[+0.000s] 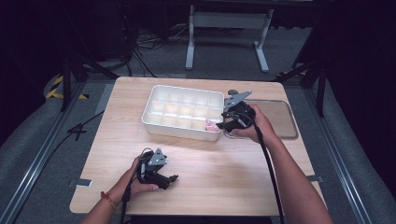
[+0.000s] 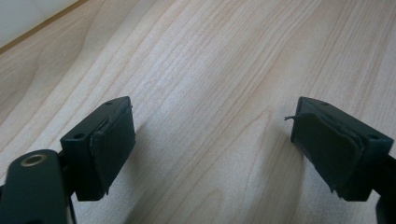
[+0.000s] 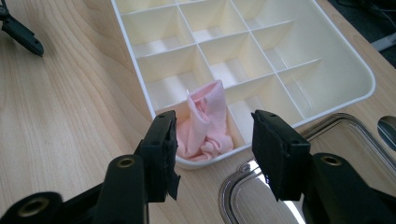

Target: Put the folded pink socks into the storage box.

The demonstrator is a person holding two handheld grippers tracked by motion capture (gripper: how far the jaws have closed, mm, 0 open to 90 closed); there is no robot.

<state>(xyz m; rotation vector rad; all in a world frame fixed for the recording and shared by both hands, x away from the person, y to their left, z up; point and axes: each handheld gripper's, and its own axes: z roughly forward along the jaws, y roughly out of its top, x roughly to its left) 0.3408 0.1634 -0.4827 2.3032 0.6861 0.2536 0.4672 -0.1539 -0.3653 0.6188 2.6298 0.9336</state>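
Your right gripper [image 3: 212,140] released, jaws apart over pink cloth [image 3: 205,126], crumpled in corner compartment of white divided tray [image 3: 327,60]. Your left gripper [image 2: 212,144] unclenched, holding nothing, above bare wooden table [image 2: 210,56].

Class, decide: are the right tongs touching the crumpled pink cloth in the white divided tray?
Apart. The right gripper view shows the right tongs open, cloth lying beyond them.

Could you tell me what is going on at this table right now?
A person works with two tools. The right hand-held gripper hangs open by a crumpled pink cloth lying in a corner cell of the white plastic compartment tray, beside a shiny metal tray. The left hand-held gripper rests open over the bare wooden table.
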